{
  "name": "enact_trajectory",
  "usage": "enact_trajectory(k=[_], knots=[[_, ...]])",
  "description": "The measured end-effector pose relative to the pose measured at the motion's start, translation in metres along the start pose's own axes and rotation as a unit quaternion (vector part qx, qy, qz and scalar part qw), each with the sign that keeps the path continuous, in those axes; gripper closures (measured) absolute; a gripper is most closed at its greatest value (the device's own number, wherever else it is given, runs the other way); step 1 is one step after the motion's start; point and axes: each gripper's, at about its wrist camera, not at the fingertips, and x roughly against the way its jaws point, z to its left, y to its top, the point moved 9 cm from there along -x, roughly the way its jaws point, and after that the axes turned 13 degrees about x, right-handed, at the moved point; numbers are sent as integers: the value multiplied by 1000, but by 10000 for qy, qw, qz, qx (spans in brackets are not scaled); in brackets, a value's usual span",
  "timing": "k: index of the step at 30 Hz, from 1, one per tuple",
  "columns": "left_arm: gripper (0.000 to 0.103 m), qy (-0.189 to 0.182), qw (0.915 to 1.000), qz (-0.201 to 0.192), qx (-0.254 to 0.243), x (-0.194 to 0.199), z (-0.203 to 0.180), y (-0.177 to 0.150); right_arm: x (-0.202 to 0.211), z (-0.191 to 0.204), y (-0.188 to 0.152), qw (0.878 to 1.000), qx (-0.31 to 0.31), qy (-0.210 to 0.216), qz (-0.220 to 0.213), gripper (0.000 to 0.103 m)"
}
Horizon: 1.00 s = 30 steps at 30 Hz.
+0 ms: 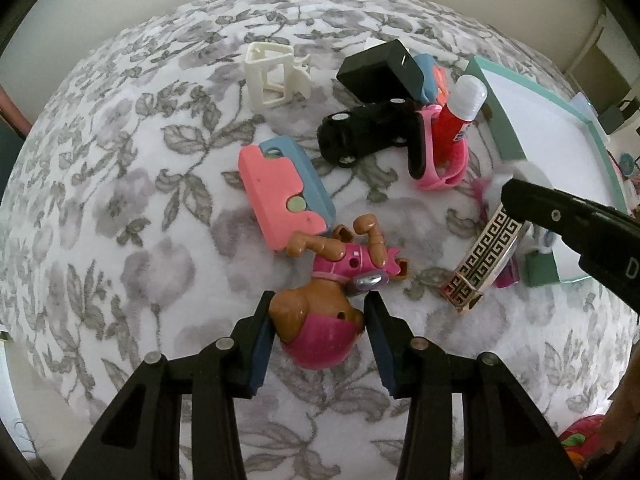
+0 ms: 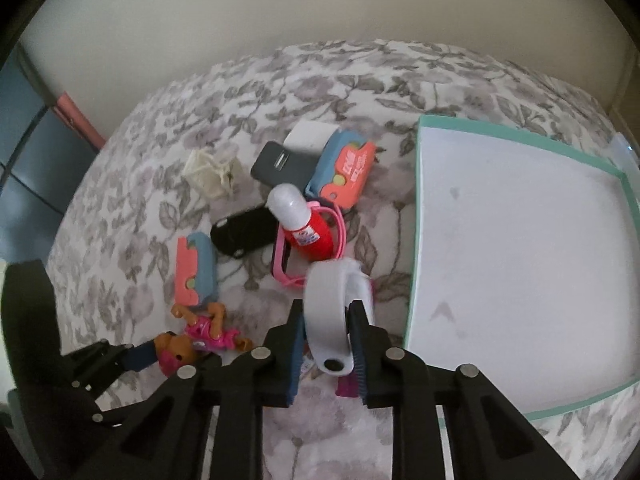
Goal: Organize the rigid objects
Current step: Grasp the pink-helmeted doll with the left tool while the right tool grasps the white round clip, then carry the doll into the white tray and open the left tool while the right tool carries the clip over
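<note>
A brown toy dog (image 1: pixel 344 264) in a pink suit and helmet lies on the floral bedspread (image 1: pixel 120 200). My left gripper (image 1: pixel 318 320) points down with both pads against its head, shut on it. In the right wrist view the left gripper (image 2: pixel 136 356) and the toy dog (image 2: pixel 200 332) sit at the lower left. My right gripper (image 2: pixel 328 312) is shut on a white looped band (image 2: pixel 324 304), held just left of the teal box (image 2: pixel 416 200) with its white floor. The right gripper (image 1: pixel 560 220) reaches in from the right in the left wrist view.
Scattered on the bedspread are a pink and blue block (image 1: pixel 280 192), a black toy car (image 1: pixel 368 128), a black box (image 1: pixel 380 68), a white plastic frame (image 1: pixel 272 76), a red bottle (image 1: pixel 460 116) inside a pink watch strap (image 1: pixel 432 172), and a key-patterned bangle (image 1: pixel 484 256). A wall stands behind.
</note>
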Motion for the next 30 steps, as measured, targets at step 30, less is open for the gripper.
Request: enact_trajectory(k=[30], knots=[[57,-73,9973,-429,585,61,-21,58,42,-19,18,9931,-607,347,-942,85]])
